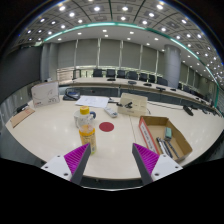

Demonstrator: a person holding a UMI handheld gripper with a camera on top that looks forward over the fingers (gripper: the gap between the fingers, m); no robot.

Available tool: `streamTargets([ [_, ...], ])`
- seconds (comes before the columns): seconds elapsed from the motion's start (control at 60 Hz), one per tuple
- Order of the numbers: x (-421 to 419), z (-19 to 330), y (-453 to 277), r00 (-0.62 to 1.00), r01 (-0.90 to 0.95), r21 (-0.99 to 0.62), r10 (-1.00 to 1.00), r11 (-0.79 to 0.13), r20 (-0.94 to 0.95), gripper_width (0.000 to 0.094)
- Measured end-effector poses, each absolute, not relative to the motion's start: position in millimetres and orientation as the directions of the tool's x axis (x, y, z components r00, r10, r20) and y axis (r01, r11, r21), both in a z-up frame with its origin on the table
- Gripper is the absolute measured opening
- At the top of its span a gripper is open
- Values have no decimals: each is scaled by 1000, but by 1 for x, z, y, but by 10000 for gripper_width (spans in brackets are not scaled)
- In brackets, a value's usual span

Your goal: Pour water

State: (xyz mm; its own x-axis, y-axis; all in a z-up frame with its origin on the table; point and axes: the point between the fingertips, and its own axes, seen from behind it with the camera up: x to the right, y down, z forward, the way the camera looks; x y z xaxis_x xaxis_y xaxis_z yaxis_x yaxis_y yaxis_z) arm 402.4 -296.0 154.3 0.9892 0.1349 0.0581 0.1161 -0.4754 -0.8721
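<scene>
The gripper (111,158) has its fingers apart and empty, lined up toward the yellow-capped clear plastic bottle (87,126) standing upright on the beige counter (55,130), probably to grasp it.

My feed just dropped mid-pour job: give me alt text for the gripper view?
The gripper hangs open above a pale table, holding nothing. A yellow bottle stands just ahead of its fingers, a red coaster beside it, and an open cardboard box further aside.

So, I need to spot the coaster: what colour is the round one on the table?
Red; the coaster shows in the gripper view, beyond the open gripper.
</scene>
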Motion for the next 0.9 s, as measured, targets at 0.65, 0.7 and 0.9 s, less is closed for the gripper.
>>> streamTargets([
  [0.65, 297, 72, -146, 995, 97, -933, 33, -346, 91, 416],
  [0.7, 298, 79, -144, 992, 125, -928, 36, -351, 120, 397],
  [0.9, 323, 134, -110, 922, 360, -871, -15, -333, 387, 397],
])
